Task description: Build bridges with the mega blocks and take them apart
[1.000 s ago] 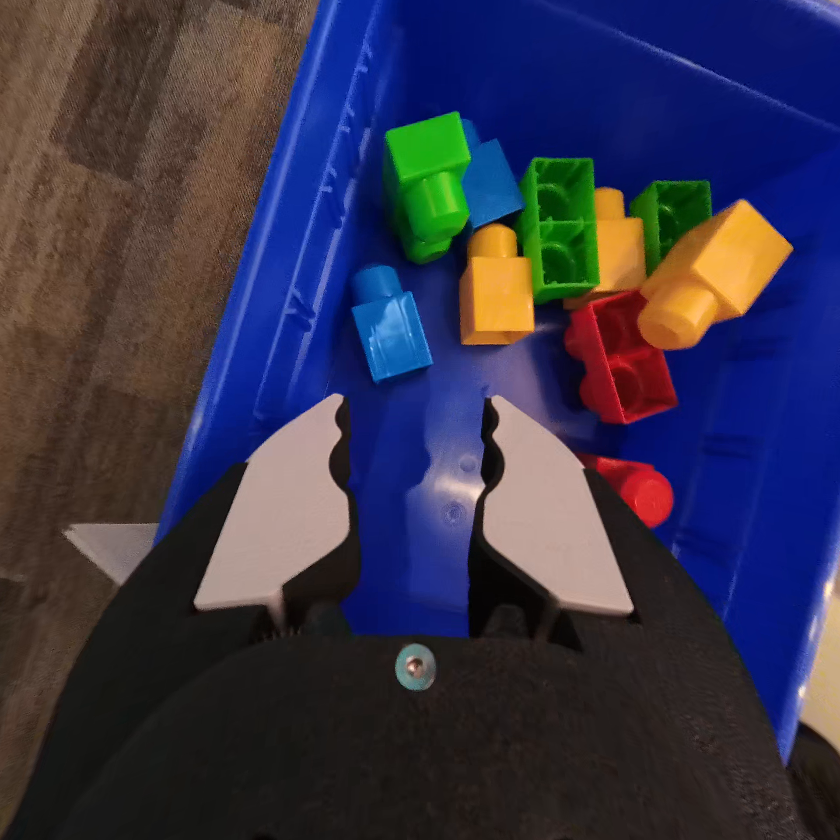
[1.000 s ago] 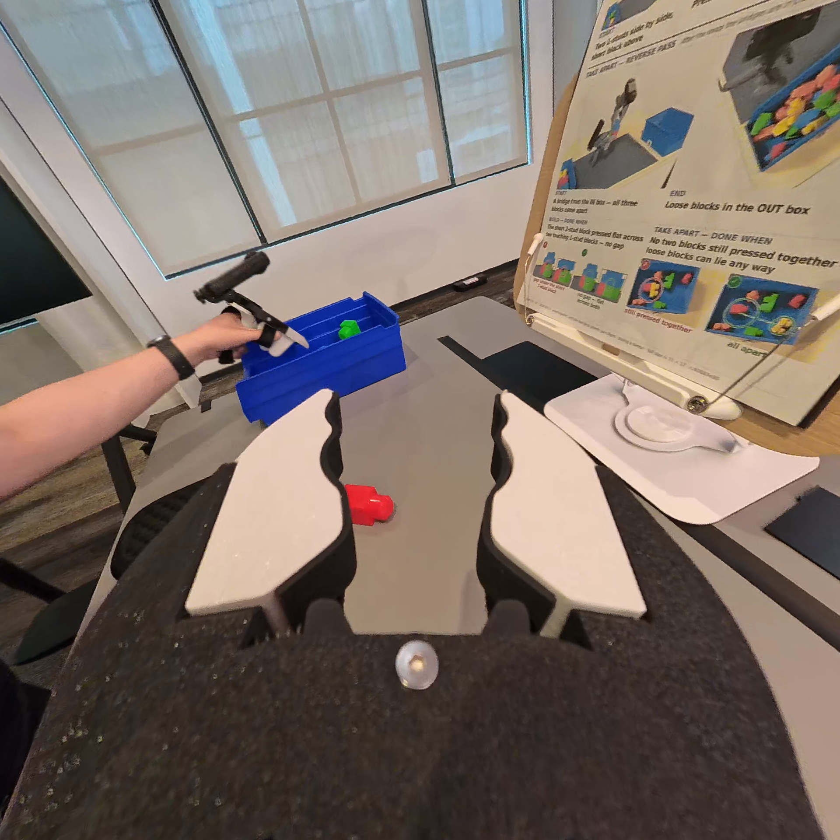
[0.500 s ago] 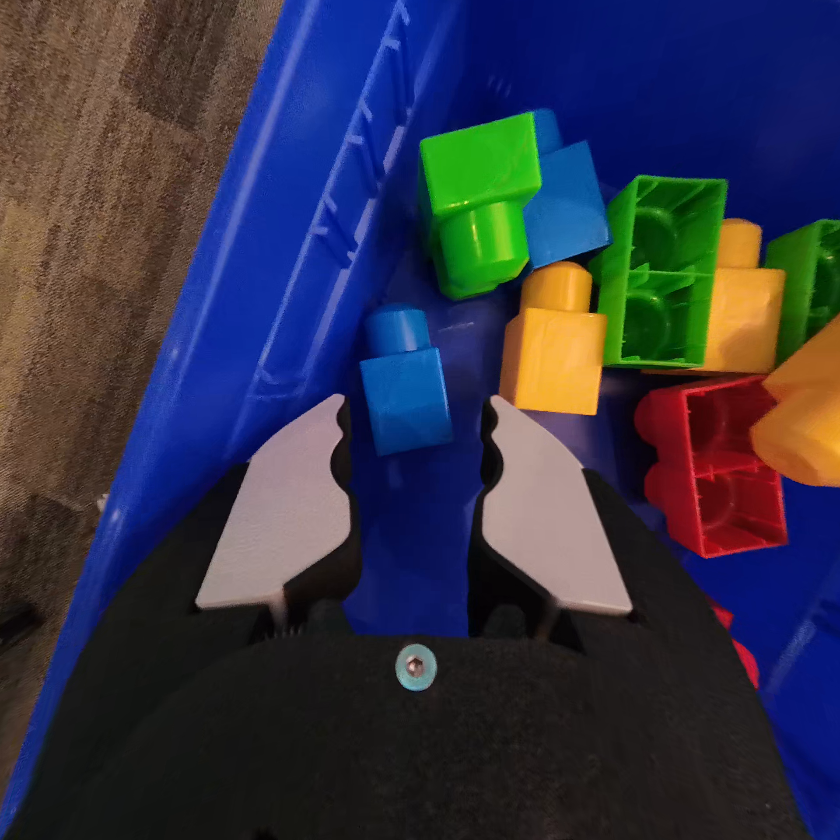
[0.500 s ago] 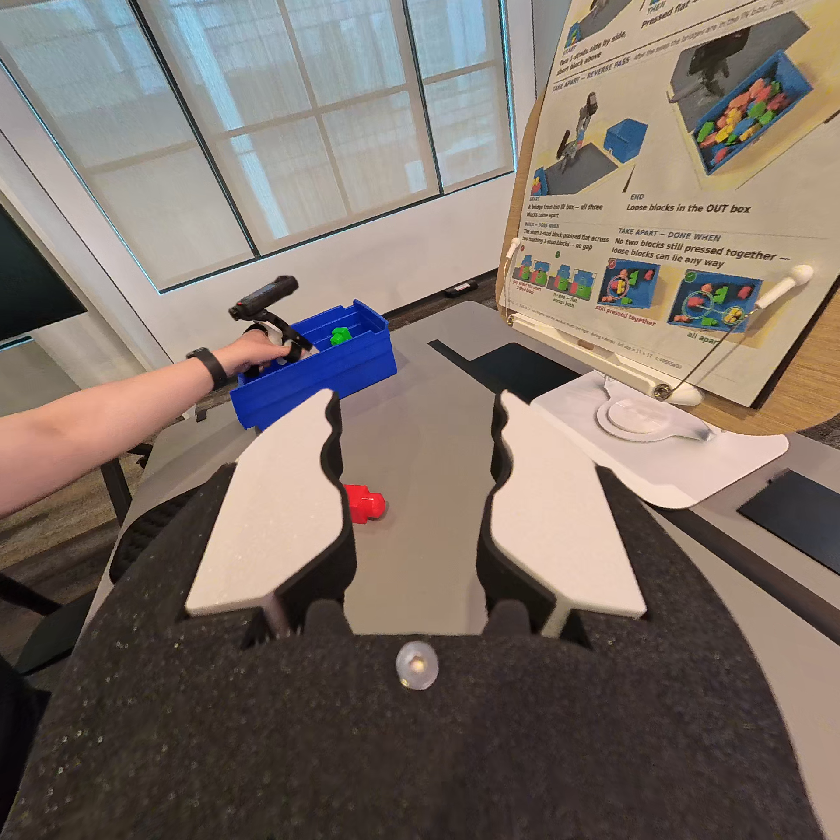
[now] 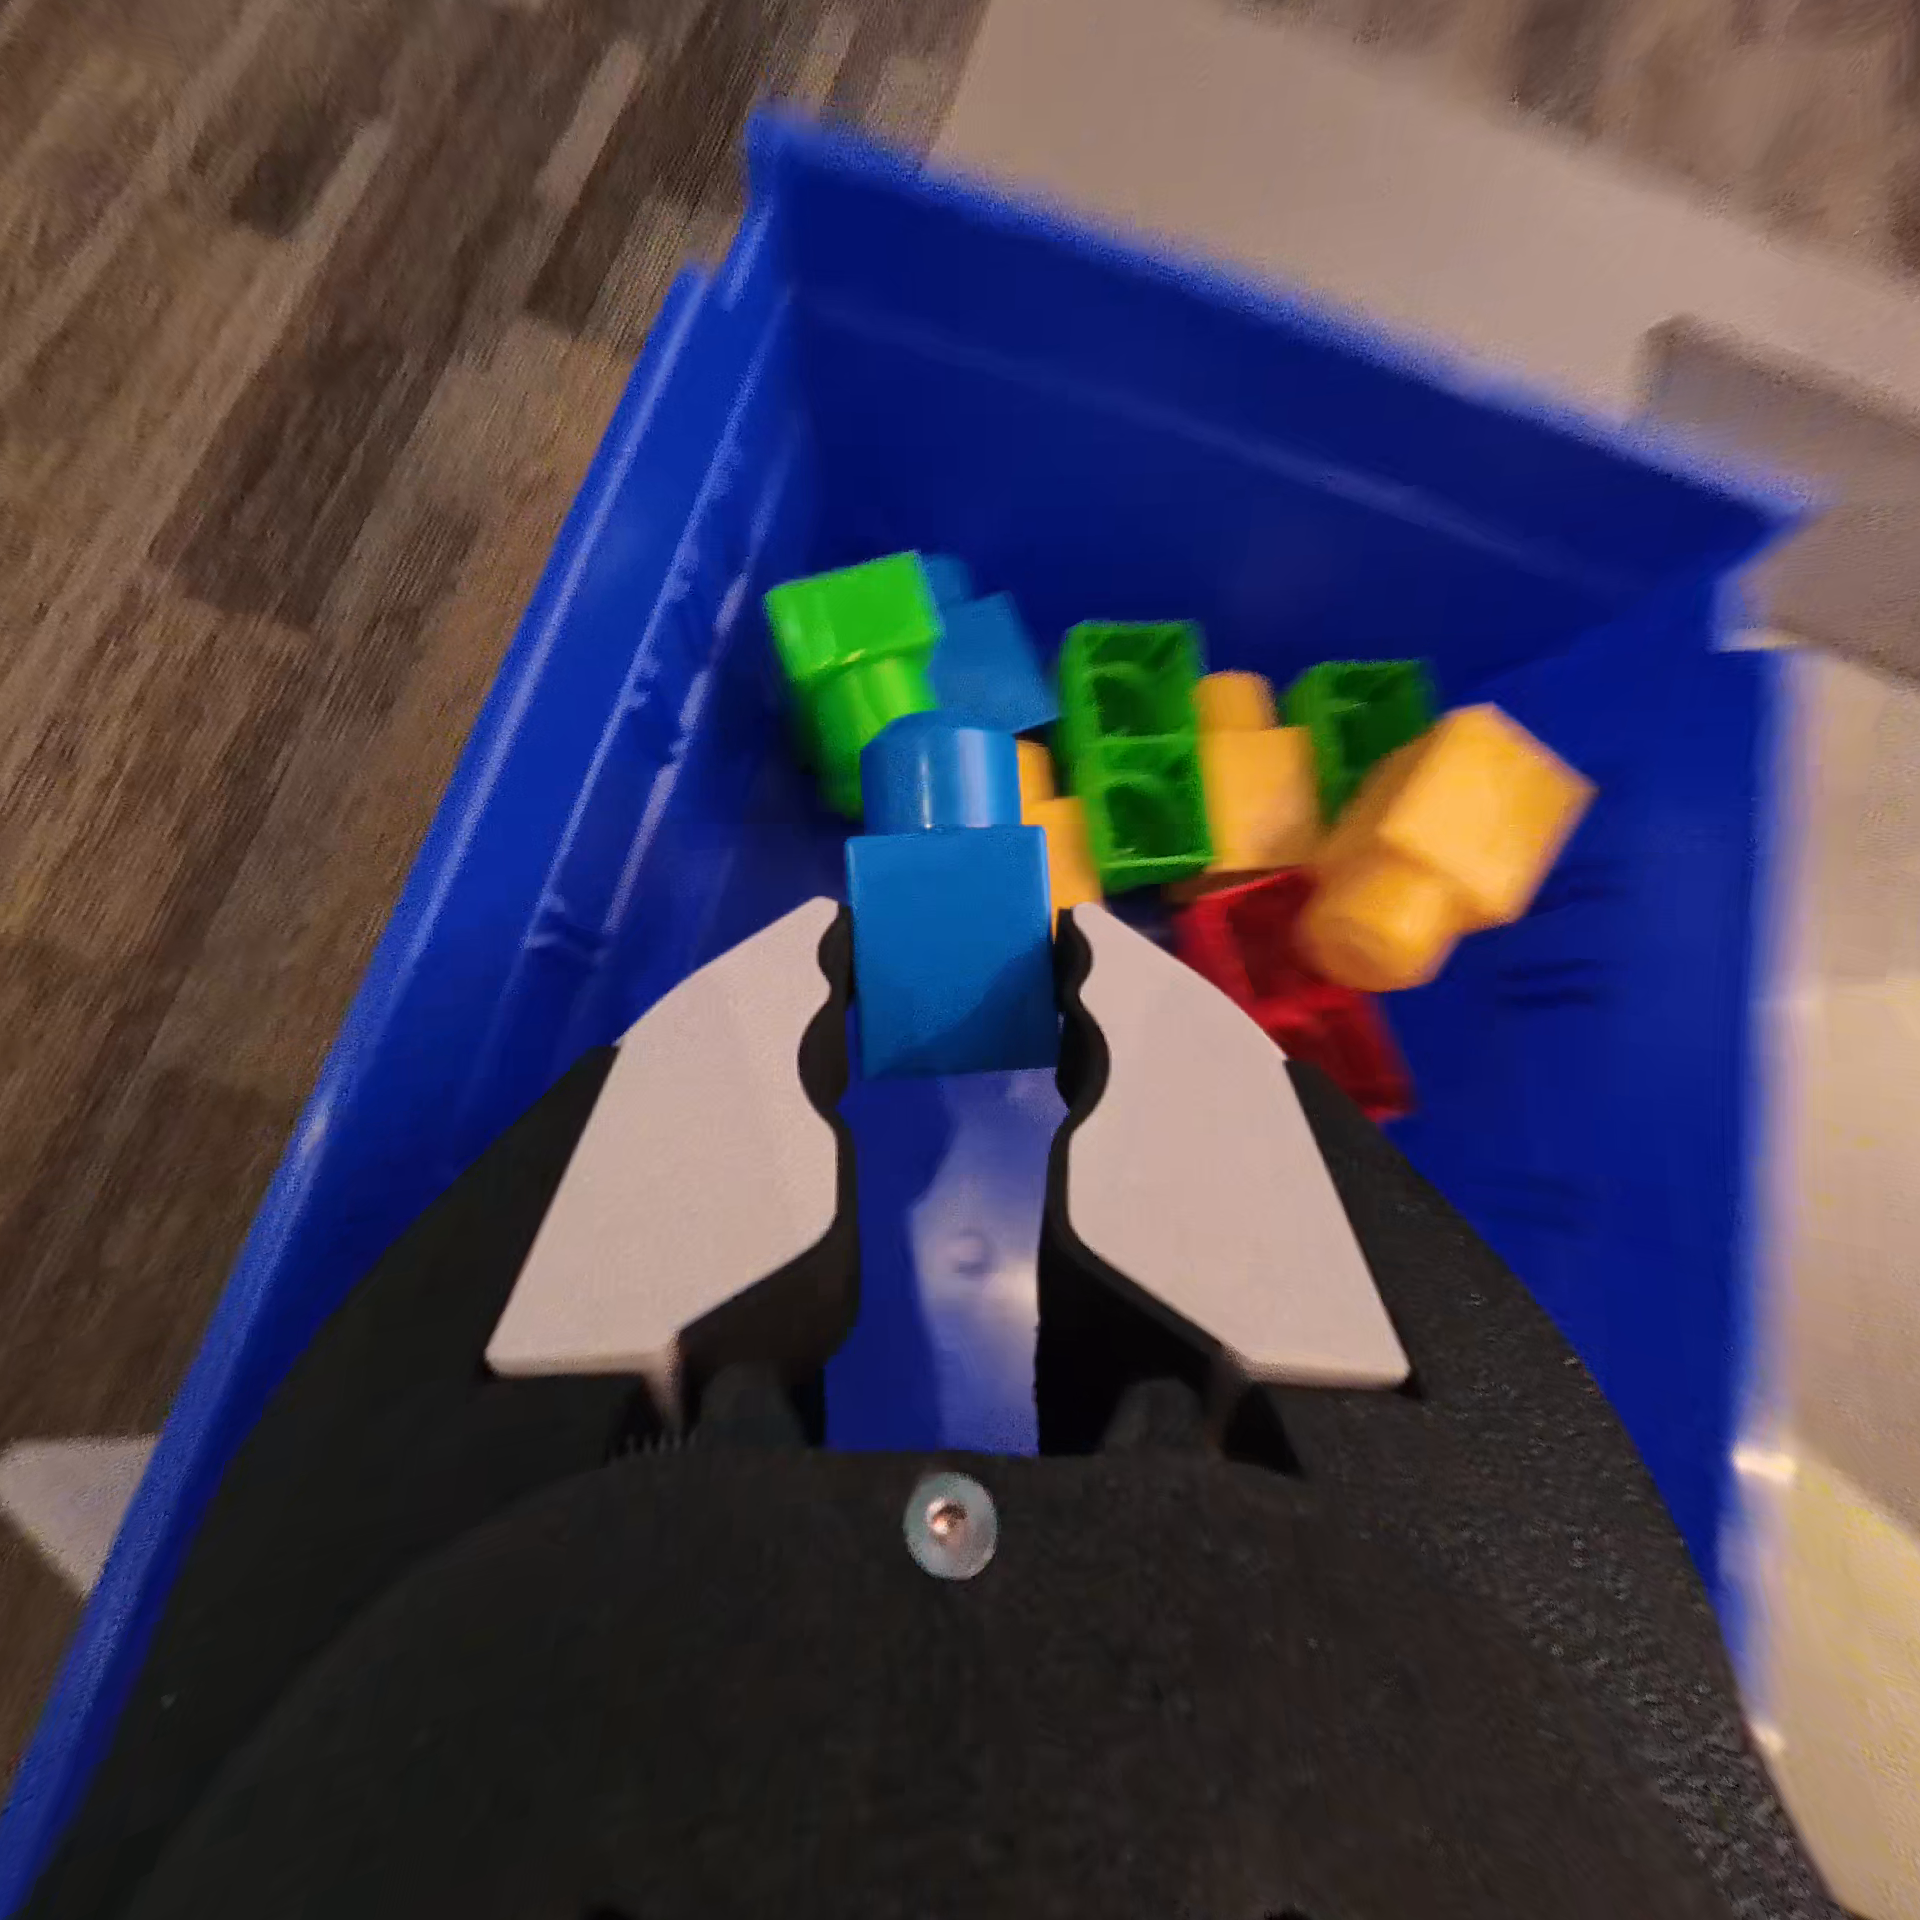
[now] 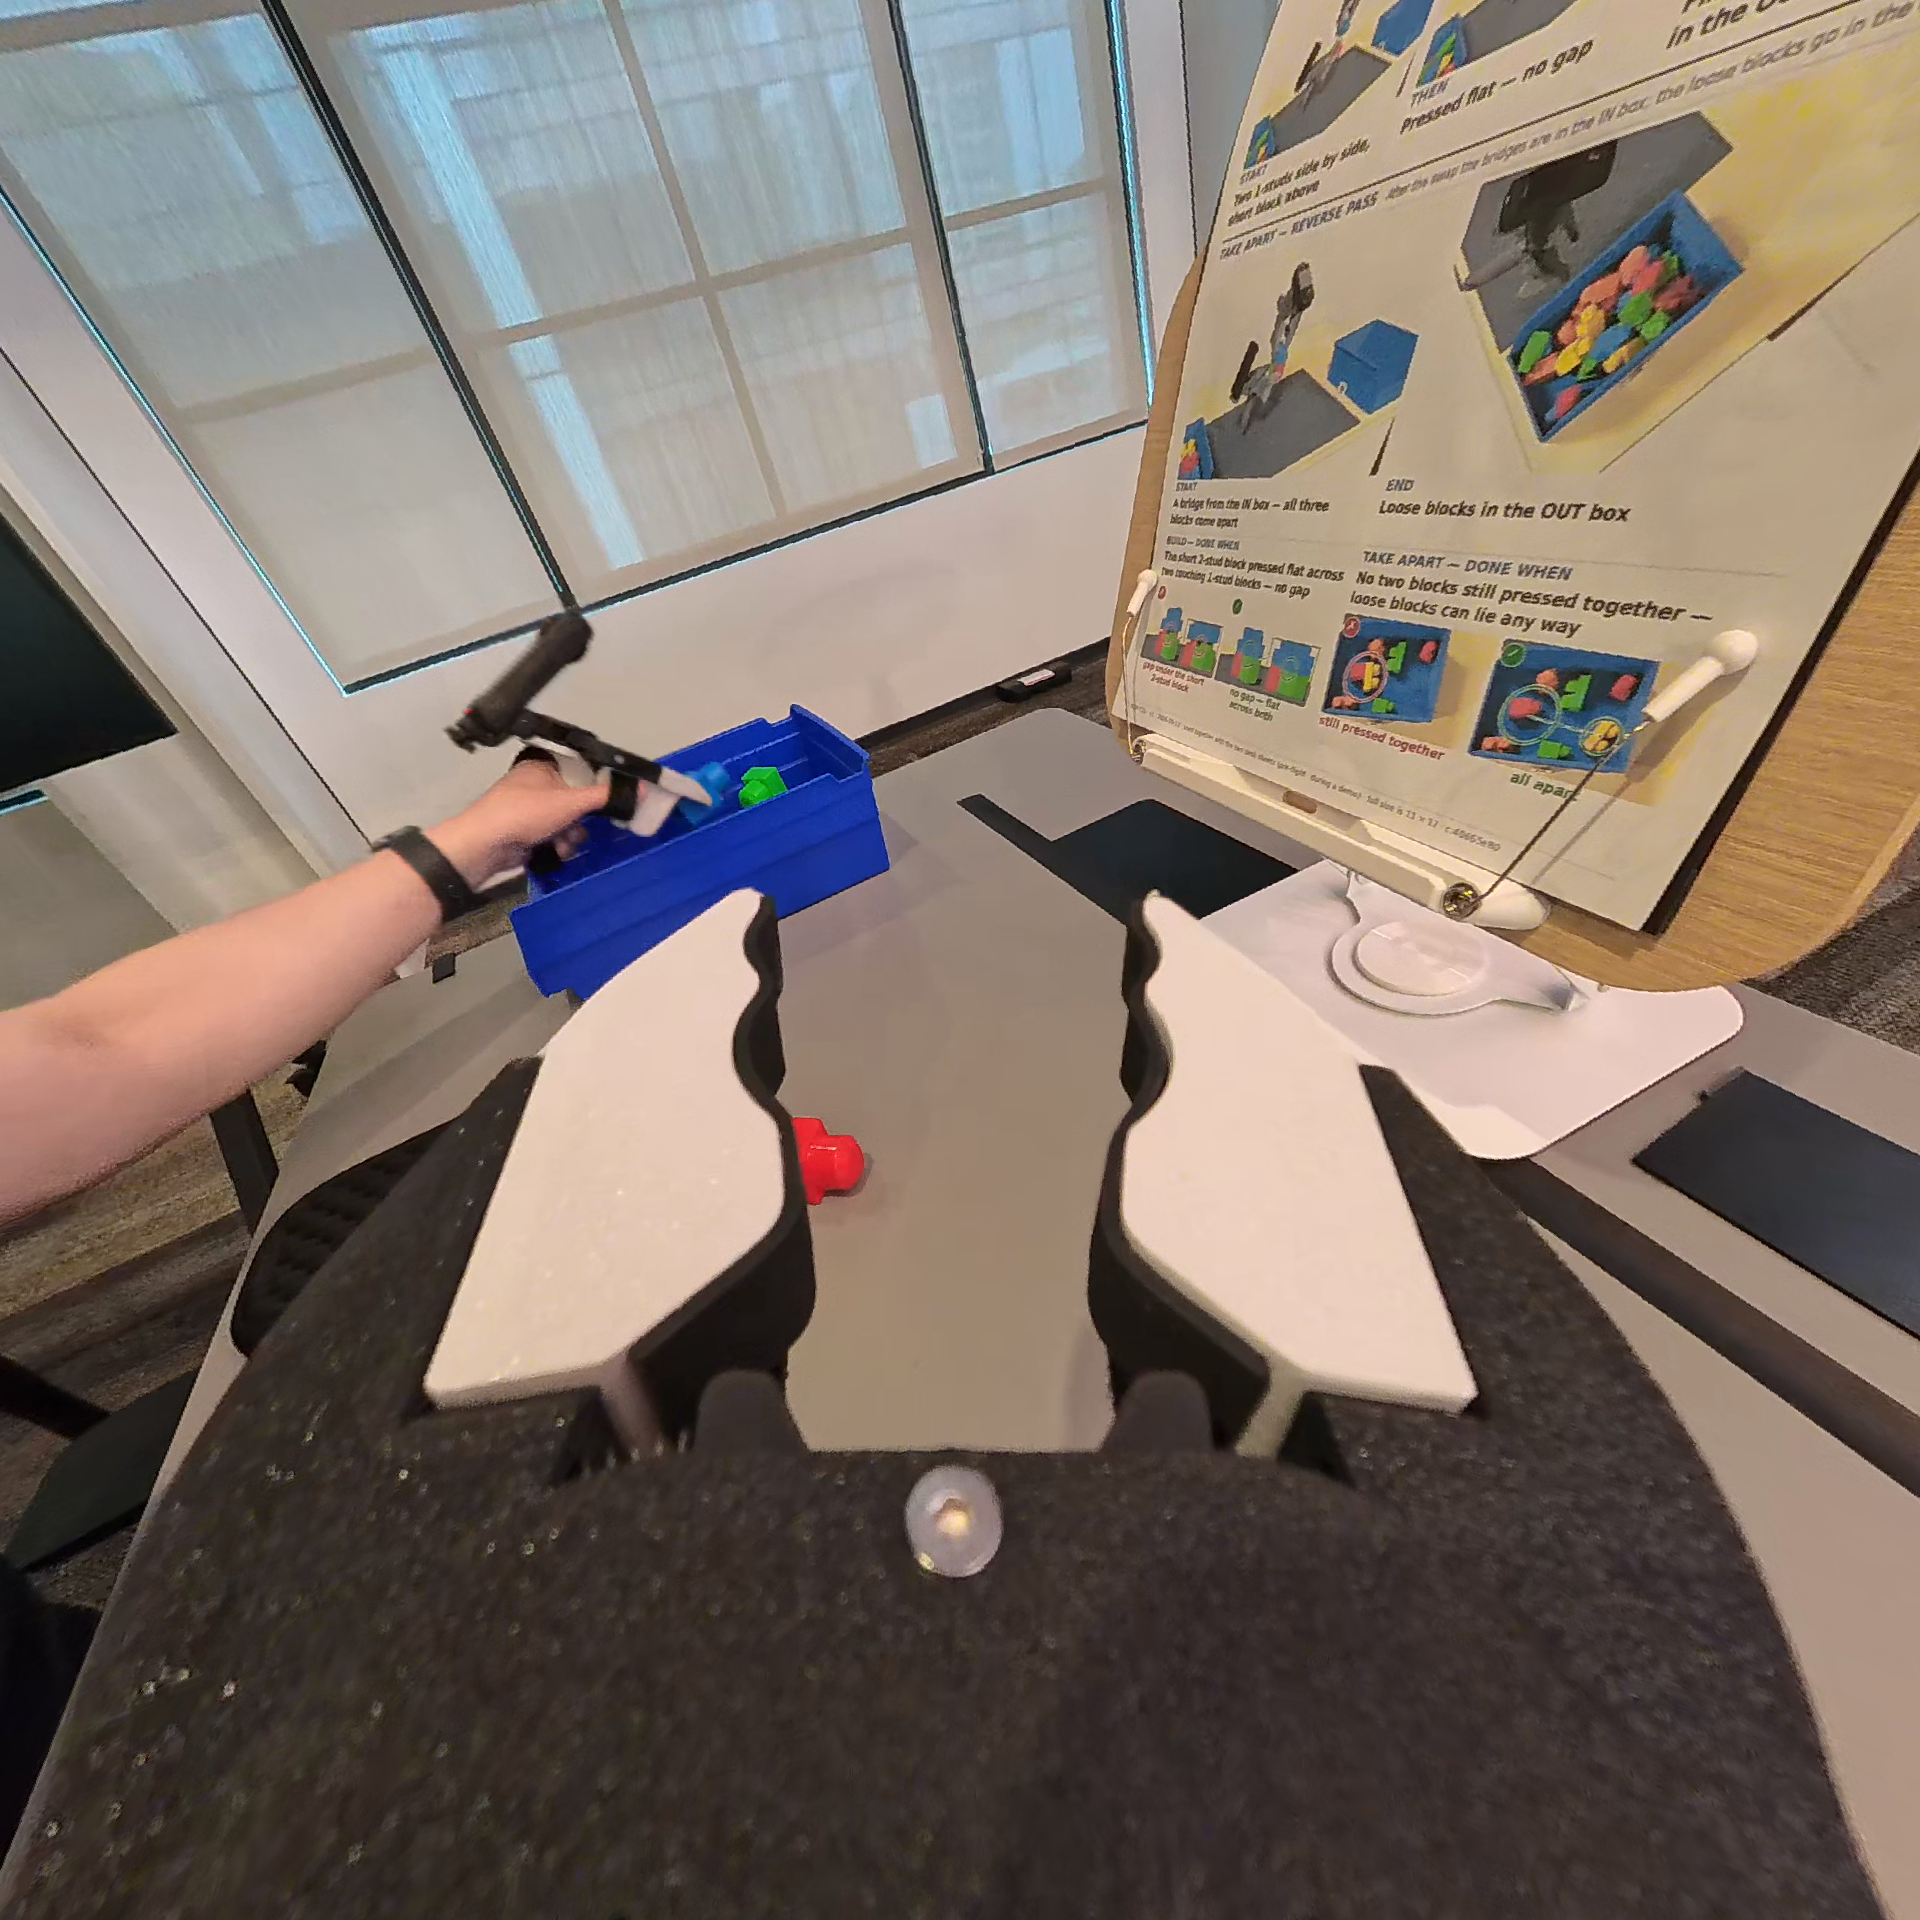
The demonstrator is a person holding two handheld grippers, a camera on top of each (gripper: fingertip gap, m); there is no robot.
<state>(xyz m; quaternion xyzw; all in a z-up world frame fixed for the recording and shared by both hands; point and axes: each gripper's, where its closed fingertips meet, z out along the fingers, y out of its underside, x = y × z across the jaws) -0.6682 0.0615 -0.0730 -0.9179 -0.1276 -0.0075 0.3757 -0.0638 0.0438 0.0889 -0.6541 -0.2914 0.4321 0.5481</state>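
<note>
My left gripper (image 5: 951,925) is shut on a blue one-stud block (image 5: 948,935) and holds it above the blue bin (image 5: 644,665). Green, yellow, red and blue blocks (image 5: 1132,758) lie loose in the bin below. In the right wrist view the left gripper (image 6: 675,795) holds the blue block (image 6: 710,781) over the same bin (image 6: 717,883), by a green block (image 6: 762,787). My right gripper (image 6: 951,925) is open and empty above the grey table (image 6: 966,1039). A red one-stud block (image 6: 828,1158) lies on the table, partly hidden behind my left finger (image 6: 644,1122).
A white stand (image 6: 1455,997) carries a big instruction board (image 6: 1507,416) at the right of the table. Dark mats (image 6: 1132,847) lie on the table near it. A person's forearm (image 6: 208,997) reaches from the left. Windows stand behind; carpet floor (image 5: 260,520) lies left of the bin. The grippers' ends are close to 60 centimeters from one another.
My left gripper went down into the bin, shut on the blue one-stud block and lifted it up. My right gripper stayed open over the table, tilting slightly.
</note>
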